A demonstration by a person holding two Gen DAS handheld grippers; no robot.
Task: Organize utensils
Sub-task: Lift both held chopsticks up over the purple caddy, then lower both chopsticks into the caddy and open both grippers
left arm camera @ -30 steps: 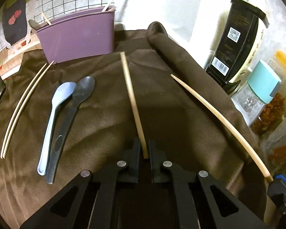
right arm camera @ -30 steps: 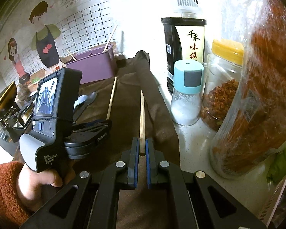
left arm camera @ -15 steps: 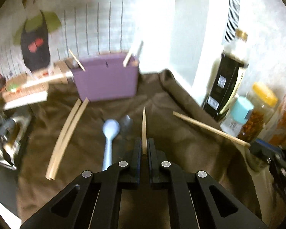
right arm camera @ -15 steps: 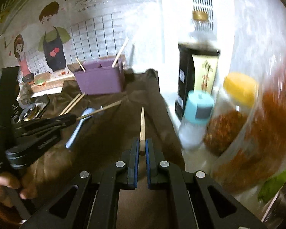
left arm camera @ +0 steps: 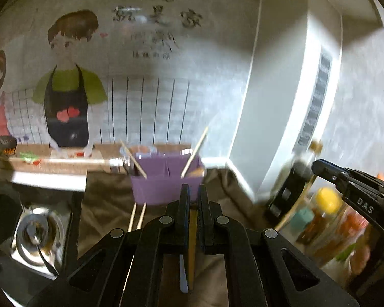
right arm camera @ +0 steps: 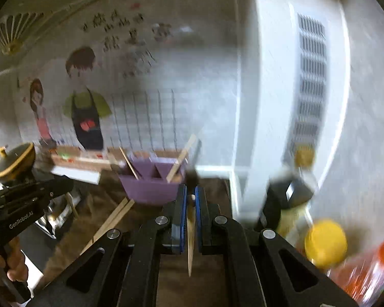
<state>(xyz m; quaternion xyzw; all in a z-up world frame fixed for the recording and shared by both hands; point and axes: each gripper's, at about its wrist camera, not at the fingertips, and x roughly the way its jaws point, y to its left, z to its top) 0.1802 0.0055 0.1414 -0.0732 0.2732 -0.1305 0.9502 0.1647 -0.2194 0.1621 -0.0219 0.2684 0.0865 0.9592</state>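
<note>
both jaws are pinching one chopstick each, left gripper (left arm camera: 193, 192) on chopstick (left arm camera: 192, 250) and right gripper (right arm camera: 191, 192) on its chopstick (right arm camera: 190, 235), as we are carrying them toward the purple holder (left arm camera: 163, 186), needing tips-down aiming into a compartment.

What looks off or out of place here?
Nothing spilled or broken. A chopstick pair lies loose on the brown cloth in front of the purple holder. Each gripper, left and right, pinches one chopstick.
</note>
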